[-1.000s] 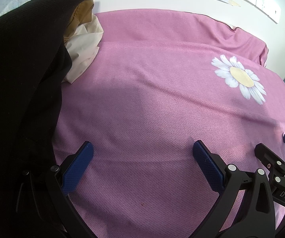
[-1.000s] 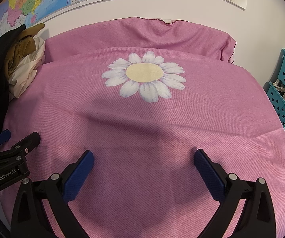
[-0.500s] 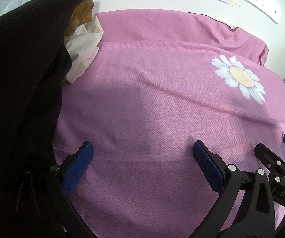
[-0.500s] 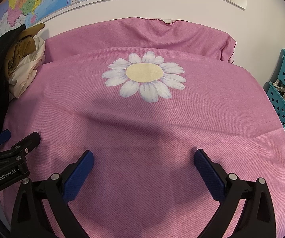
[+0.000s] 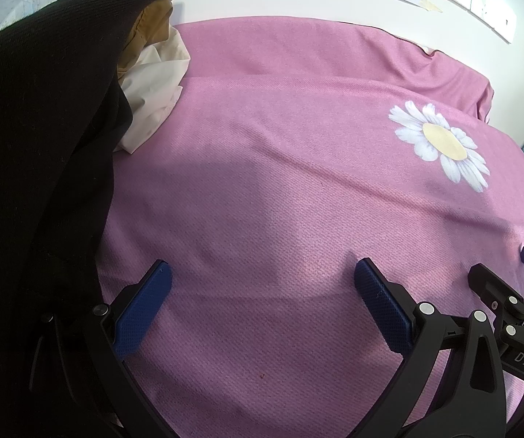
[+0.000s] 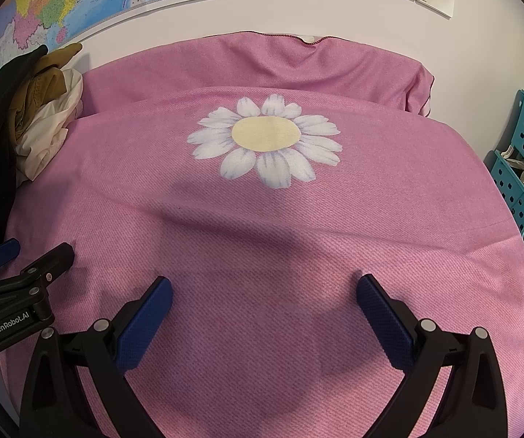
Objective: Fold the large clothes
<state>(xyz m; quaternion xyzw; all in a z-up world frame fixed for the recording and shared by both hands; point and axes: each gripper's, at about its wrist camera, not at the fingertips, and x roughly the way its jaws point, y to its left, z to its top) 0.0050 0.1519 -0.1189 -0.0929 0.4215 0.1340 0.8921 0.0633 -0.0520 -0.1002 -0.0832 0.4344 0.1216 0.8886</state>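
Black garment: matte, fine-ribbed knit, heaped at the bed's left edge over tan and cream clothes. Left gripper and right gripper: jaws wide apart, empty, above woven pink cover.

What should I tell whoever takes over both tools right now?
Left tool: open, empty, over the pink blanket.
Right tool: open, empty, facing the daisy print.
Clothes: black garment, tan garment and cream garment heaped at the blanket's left edge, all unfolded.
Done: nothing folded.
Left: pull one garment onto the blanket, spread it, fold it.
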